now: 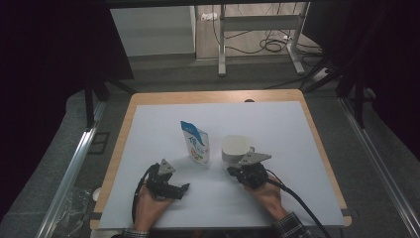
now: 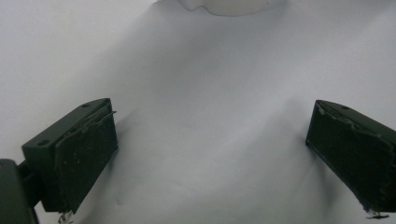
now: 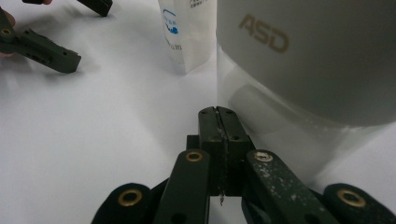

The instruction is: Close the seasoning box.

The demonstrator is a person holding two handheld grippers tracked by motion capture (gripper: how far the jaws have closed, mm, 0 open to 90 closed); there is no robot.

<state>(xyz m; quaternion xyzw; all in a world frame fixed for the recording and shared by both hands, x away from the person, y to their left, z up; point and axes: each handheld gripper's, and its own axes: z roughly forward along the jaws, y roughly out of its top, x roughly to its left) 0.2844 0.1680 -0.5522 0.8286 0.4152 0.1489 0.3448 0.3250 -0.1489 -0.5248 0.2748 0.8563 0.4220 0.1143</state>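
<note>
A: Right, nearest first. Left gripper point(image 1: 184, 187) low on the white sheet point(image 1: 277, 129), held in a hand point(image 1: 148, 206) that comes in from the bottom edge. Jaws?

B: Spread wide in the left gripper view, bare sheet between the two pads, nothing gripped. Only a white edge of the cup at the top of that view, well apart from the pads.

A: Right gripper point(image 3: 218, 112)?

B: Clenched. In its own view the two pads meet flat, with nothing between them. The right hand point(image 1: 270, 196) holds it just short of the cup.

A: Cup position?

B: White cup point(image 3: 308, 56), gold "ASD" lettering, stands upright on the sheet just ahead of the closed tips and to their right. A small gap shows; tips beside the wall, not around it. In the high view its handle faces the gripper.

A: Farther out?

B: White-and-blue pouch point(image 1: 196, 144) upright, just left of the cup, between the two grippers and beyond them. Wooden table point(image 1: 213, 96) edge past the sheet.
</note>
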